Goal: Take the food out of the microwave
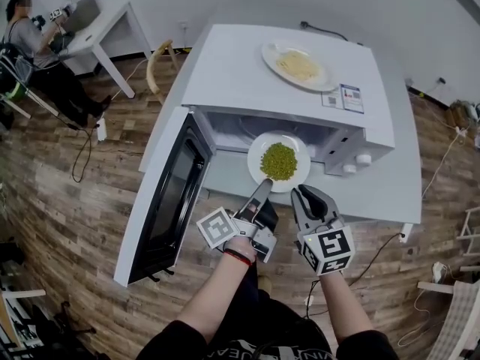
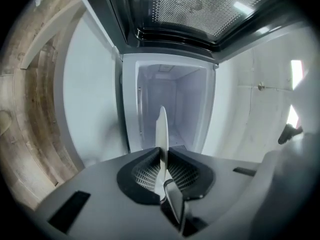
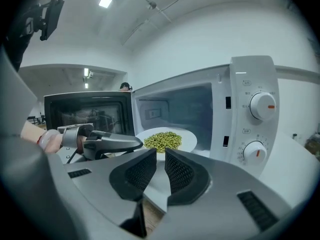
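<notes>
A white plate [image 1: 255, 150] heaped with green beans [image 1: 279, 160] hangs at the mouth of the open white microwave [image 1: 225, 66]. My left gripper [image 1: 264, 187] is shut on the plate's near-left rim. In the left gripper view the plate [image 2: 161, 126] stands edge-on between the pads of the left gripper [image 2: 161, 156], with the bare cavity [image 2: 172, 101] behind it. My right gripper [image 1: 301, 194] sits by the plate's near-right rim, shut on nothing. In the right gripper view the right gripper [image 3: 160, 154] points at the plate [image 3: 189, 140] and beans [image 3: 162, 139], with the left gripper [image 3: 136, 143] at the plate's left.
The microwave door [image 1: 169, 193] is swung wide to the left. A second plate of pale noodles [image 1: 300, 66] rests on the microwave's top. Two control knobs [image 3: 263, 105] are on its right panel. The microwave stands on a white table [image 1: 397, 193]. A person sits at a desk [image 1: 97, 28] far left.
</notes>
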A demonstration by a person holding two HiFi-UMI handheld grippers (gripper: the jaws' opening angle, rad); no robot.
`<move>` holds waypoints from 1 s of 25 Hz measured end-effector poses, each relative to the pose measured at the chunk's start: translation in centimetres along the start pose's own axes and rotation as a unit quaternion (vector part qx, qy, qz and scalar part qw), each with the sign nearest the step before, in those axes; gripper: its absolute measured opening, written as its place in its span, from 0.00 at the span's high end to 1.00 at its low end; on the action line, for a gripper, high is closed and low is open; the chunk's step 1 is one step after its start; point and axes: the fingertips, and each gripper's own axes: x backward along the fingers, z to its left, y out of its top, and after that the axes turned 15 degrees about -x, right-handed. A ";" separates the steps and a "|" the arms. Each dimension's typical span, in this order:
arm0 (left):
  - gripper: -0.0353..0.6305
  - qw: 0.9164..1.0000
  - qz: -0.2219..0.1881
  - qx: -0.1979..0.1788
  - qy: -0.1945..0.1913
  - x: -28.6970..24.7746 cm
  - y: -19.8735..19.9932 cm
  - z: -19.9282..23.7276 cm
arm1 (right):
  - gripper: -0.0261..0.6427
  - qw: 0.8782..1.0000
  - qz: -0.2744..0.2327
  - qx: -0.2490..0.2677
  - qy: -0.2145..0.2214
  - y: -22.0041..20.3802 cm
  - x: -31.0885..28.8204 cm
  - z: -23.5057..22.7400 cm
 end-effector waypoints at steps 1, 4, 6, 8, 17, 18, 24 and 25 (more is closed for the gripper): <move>0.88 1.000 -0.002 0.005 -0.001 0.1 -0.1 -0.2 | 0.88 1.000 0.000 -0.001 0.000 0.0 0.3 0.1; 0.88 1.000 -0.006 0.014 -0.002 0.5 -0.5 -0.7 | 0.88 1.000 -0.002 -0.003 0.002 0.0 1.1 0.5; 0.88 1.000 -0.006 0.014 -0.003 0.8 -0.7 -1.1 | 0.88 1.000 -0.004 -0.002 0.005 0.2 1.6 0.8; 0.88 1.000 -0.004 0.013 -0.002 1.0 -1.0 -1.4 | 0.88 1.000 -0.006 0.000 0.007 0.3 2.2 1.1; 0.88 1.000 -0.001 0.013 0.001 2.6 -1.9 -2.9 | 0.88 1.000 -0.013 0.005 0.017 0.9 4.5 2.4; 0.88 1.000 -0.001 0.013 0.000 2.7 -2.0 -3.1 | 0.88 1.000 -0.014 0.004 0.018 1.0 4.7 2.5; 0.88 1.000 0.001 0.010 -0.002 4.0 -2.4 -4.8 | 0.88 0.999 -0.022 0.004 0.027 1.5 6.4 3.6; 0.88 1.000 0.002 0.009 -0.001 4.3 -2.6 -4.9 | 0.88 0.999 -0.023 0.004 0.028 1.5 6.7 3.7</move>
